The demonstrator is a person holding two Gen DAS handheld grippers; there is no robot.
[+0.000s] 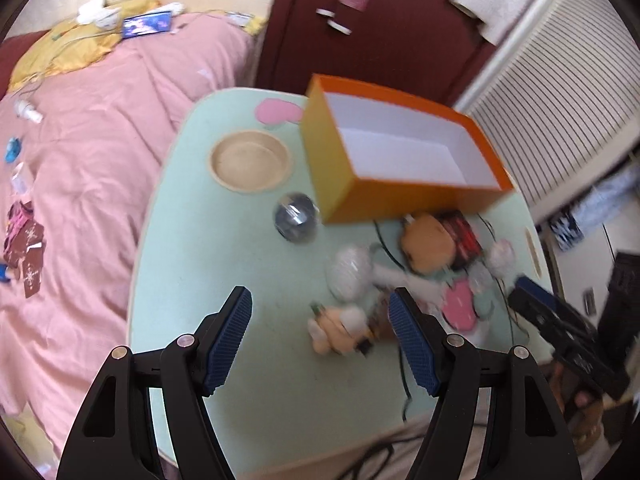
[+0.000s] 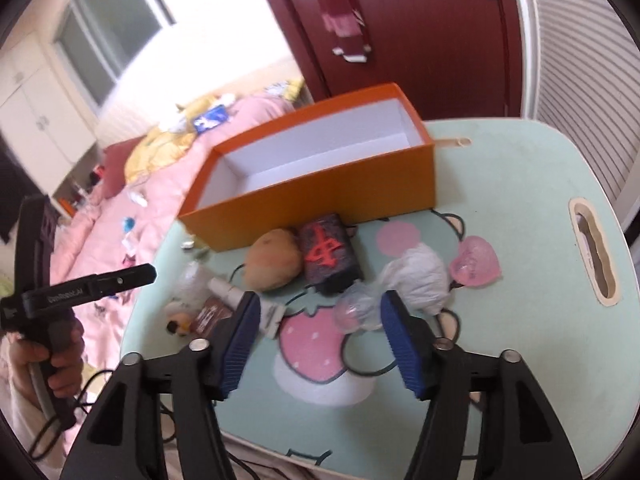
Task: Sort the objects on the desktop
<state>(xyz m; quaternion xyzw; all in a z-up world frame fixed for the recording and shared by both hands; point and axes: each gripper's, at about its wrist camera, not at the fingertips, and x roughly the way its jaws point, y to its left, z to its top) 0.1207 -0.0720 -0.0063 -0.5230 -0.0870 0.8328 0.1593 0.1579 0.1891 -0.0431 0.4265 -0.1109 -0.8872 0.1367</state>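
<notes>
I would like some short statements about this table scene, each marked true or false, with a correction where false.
1. The orange cardboard box is empty. True.
2. The round wooden bowl holds the pink heart. False: the translucent pink heart lies on the mint green table.
3. The right gripper is open and holds nothing. True.
4. The brown plush toy lies inside the box. False: beside it, on the table.
</notes>
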